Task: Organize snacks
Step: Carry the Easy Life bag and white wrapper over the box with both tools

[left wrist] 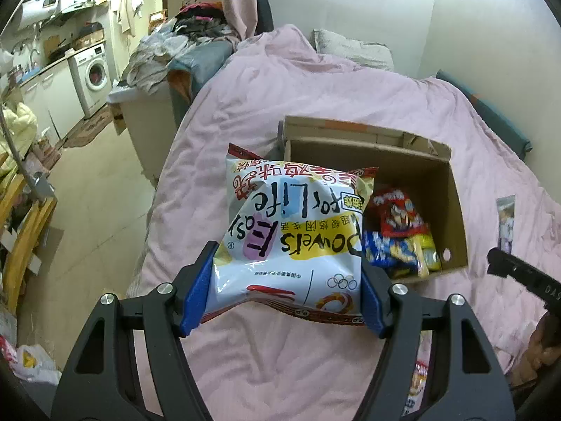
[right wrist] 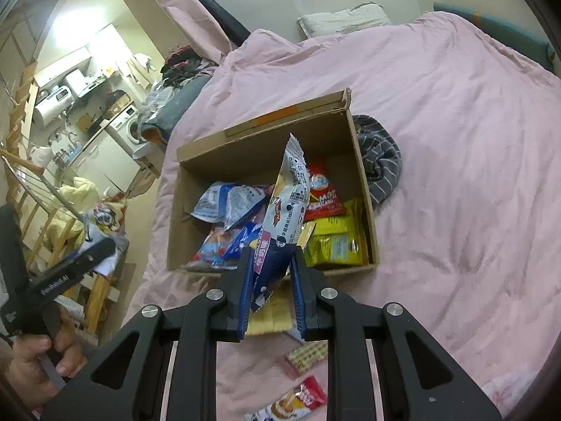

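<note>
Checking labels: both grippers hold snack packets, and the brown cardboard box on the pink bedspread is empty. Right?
Not quite. The brown cardboard box on the pink bedspread already holds several snack packets, as the right wrist view shows. Both grippers do hold packets.

Left wrist view: chip bag (left wrist: 291, 231) covers the box's (left wrist: 455, 203) near-left corner and part of its contents; the snacks (left wrist: 399, 235) inside show only in part. Bag's lower edge is hidden behind the left claw (left wrist: 285, 301) pads. Right claw (left wrist: 519, 273) is cut off by the frame edge, its tips unseen. A packet (left wrist: 417, 382) under the claw frame is mostly hidden. Right wrist view: slim packet (right wrist: 284, 217) blocks the box's (right wrist: 364, 182) middle; print too small to read. Yellow pack (right wrist: 270, 319) below the right claw (right wrist: 270, 294) is half hidden. Bottom packet (right wrist: 291, 403) is blurred, cut by the frame. Hand (right wrist: 38, 361) is cropped at the edge.
</note>
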`<action>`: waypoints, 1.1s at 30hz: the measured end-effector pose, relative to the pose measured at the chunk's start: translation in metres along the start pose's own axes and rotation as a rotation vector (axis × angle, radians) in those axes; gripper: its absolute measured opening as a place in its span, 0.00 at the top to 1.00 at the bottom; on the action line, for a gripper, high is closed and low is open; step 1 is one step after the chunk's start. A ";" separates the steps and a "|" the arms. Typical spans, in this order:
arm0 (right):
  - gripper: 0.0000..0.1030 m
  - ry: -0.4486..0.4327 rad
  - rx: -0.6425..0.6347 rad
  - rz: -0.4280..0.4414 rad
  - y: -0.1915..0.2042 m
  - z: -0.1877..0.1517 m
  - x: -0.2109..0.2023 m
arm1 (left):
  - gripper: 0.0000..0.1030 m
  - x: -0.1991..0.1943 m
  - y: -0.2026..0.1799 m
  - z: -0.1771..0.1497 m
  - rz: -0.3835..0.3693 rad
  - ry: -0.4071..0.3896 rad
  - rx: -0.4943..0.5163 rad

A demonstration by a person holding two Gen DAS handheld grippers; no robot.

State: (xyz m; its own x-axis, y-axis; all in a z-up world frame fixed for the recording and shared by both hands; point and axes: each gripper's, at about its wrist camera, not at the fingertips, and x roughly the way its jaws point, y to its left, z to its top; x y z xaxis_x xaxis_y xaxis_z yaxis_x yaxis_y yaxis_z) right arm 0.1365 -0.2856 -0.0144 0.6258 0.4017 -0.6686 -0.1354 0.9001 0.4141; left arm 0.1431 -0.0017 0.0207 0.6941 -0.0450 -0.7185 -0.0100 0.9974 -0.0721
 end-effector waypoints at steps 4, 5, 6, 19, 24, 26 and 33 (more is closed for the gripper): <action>0.79 0.007 -0.025 -0.022 0.002 0.011 0.016 | 0.34 0.015 -0.007 0.012 -0.015 0.013 -0.003; 0.79 0.008 -0.033 -0.030 0.001 0.015 0.020 | 0.34 0.021 -0.009 0.016 -0.017 0.020 -0.006; 0.79 0.009 -0.038 -0.036 0.001 0.017 0.022 | 0.34 0.025 -0.011 0.017 -0.016 0.025 -0.007; 0.79 0.018 -0.067 -0.132 -0.022 0.044 0.063 | 0.34 0.088 -0.036 0.031 -0.031 0.028 0.007; 0.79 0.030 -0.054 -0.147 -0.024 0.043 0.069 | 0.34 0.096 -0.038 0.032 -0.049 0.025 0.021; 0.79 0.035 -0.049 -0.149 -0.026 0.041 0.071 | 0.34 0.098 -0.037 0.031 -0.052 0.032 0.022; 0.79 0.052 -0.047 -0.162 -0.024 0.040 0.076 | 0.34 0.102 -0.034 0.033 -0.081 0.073 -0.020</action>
State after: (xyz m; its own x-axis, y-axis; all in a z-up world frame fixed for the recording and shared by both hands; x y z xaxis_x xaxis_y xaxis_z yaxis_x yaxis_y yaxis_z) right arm 0.2179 -0.2832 -0.0507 0.6023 0.2575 -0.7556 -0.0726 0.9603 0.2694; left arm 0.2380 -0.0379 -0.0272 0.6387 -0.1304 -0.7583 0.0290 0.9889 -0.1456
